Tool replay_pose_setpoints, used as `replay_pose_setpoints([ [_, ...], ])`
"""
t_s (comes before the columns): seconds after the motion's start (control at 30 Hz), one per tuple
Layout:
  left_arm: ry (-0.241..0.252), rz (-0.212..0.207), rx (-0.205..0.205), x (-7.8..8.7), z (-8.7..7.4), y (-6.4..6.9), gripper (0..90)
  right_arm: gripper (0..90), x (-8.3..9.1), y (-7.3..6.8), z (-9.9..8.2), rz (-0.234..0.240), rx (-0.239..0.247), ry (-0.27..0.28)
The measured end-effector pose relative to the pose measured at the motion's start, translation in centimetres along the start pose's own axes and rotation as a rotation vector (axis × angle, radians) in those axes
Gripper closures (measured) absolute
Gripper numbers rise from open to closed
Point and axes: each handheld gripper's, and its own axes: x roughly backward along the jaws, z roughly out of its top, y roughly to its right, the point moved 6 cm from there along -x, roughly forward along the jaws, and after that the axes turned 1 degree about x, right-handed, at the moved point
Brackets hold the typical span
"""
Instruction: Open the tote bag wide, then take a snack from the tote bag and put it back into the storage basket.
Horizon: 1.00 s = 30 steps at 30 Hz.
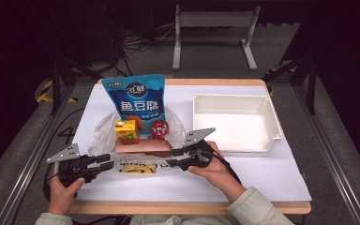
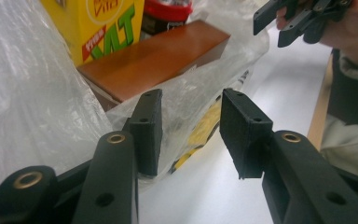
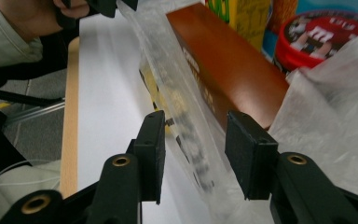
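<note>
Clear plastic bag [image 1: 136, 161], crumpled, lying open on table, apparently holding snacks

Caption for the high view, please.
Two hand-held grippers, left gripper and right gripper, flank a clear plastic bag of snacks beside a white bin.

On the white table cover [image 1: 262, 173], a clear plastic bag [image 1: 104, 131] holds a yellow juice carton [image 1: 126, 130], a red round tin [image 1: 159, 128] and a brown box [image 1: 143, 146]; a blue snack pouch [image 1: 134, 101] stands at its far side. An empty white tray [image 1: 234, 123] sits right. The left gripper [image 1: 104, 162] and right gripper [image 1: 173, 158] flank the bag's near edge, seemingly parted.
</note>
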Motion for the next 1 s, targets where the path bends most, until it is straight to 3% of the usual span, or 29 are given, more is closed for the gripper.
replay_pose_setpoints([
  [0.17,0.048,-0.005,0.011,0.4,0.4,0.3,57.1,56.6,1.0,0.1,1.2,0.023,-0.021,0.067],
  [0.47,0.066,0.014,0.012,0.7,0.6,0.2,53.8,50.0,2.0,0.9,3.9,0.051,-0.068,0.190],
  [0.8,0.056,0.014,-0.007,0.7,0.5,0.2,52.4,45.9,1.2,1.6,5.5,0.053,-0.071,0.213],
  [1.0,0.051,0.003,0.004,0.7,0.3,0.3,52.0,44.1,0.9,1.9,6.7,0.057,-0.066,0.208],
])
